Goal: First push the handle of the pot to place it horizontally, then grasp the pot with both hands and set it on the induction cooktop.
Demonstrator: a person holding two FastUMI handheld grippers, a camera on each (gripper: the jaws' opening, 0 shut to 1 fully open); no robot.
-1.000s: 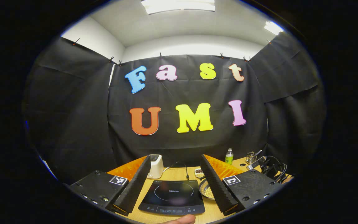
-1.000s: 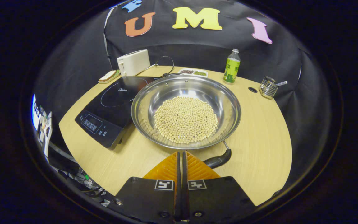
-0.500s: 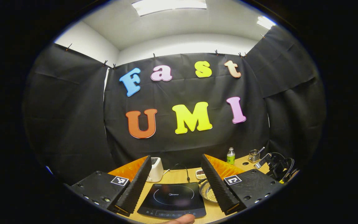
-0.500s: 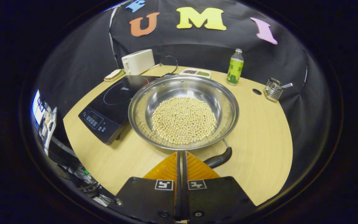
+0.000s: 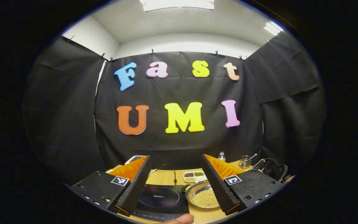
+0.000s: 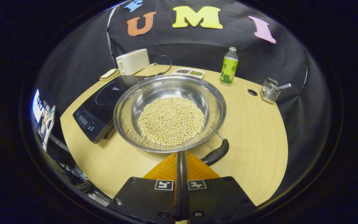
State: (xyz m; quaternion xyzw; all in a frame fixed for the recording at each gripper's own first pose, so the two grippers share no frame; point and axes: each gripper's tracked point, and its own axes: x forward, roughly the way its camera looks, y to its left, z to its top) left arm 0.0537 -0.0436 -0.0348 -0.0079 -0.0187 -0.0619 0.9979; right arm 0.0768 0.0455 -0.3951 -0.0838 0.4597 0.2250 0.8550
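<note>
The pot (image 6: 169, 113), a wide steel pan holding pale beans (image 6: 171, 120), sits on the wooden table (image 6: 259, 130) just right of the cooktop (image 6: 104, 102), its left rim overlapping the cooktop's right edge. Its dark handle (image 6: 216, 153) juts from the near right of the rim, angled toward the near edge of the table.

The right gripper (image 6: 181, 157) has its fingers pressed together with nothing between them; the tips sit at the pot's near rim, just left of the handle. Whether they touch the rim cannot be told.

The left gripper (image 5: 176, 179) is held high and tilted up, fingers spread wide and empty, with the cooktop (image 5: 160, 199) and pot (image 5: 202, 196) seen between them.

Along the far side stand a white toaster (image 6: 133, 61), a slice of bread (image 6: 108, 74) on a small board left of it, a divided dish (image 6: 189, 72), a green bottle (image 6: 228, 66) and a wire holder (image 6: 269, 91) at the far right. A cord (image 6: 162, 63) loops behind the toaster. None of these lie between pot and cooktop.
</note>
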